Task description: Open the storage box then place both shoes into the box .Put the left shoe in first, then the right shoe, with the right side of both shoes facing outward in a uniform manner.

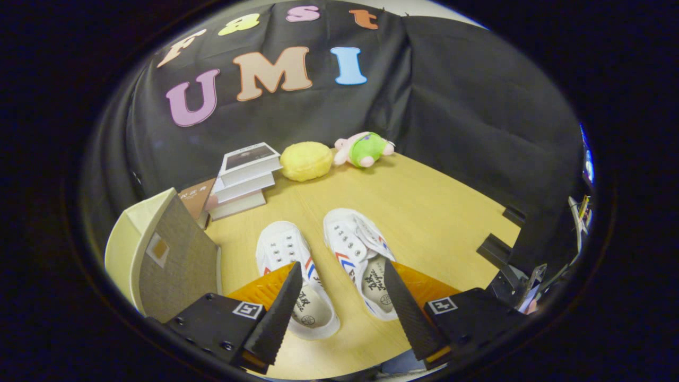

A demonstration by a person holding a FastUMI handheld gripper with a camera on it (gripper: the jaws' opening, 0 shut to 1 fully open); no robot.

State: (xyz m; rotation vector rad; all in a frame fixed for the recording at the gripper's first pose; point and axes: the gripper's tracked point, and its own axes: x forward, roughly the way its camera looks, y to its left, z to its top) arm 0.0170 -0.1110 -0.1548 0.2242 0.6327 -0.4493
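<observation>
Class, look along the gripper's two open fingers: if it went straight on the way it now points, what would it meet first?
Most likely the pair of white shoes on the table: the gripper is open, with both shoes lying between and just ahead of its fingers. Depth is unclear, so which shoe comes first cannot be told.

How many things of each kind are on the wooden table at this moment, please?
Shoes: 2, a left shoe and a right shoe, white, side by side between the fingers of the open gripper
Storage box: 1, left of the shoes
Books: about 4, stacked
Plush toys: 2, yellow and pink-green
Total: about 9
</observation>
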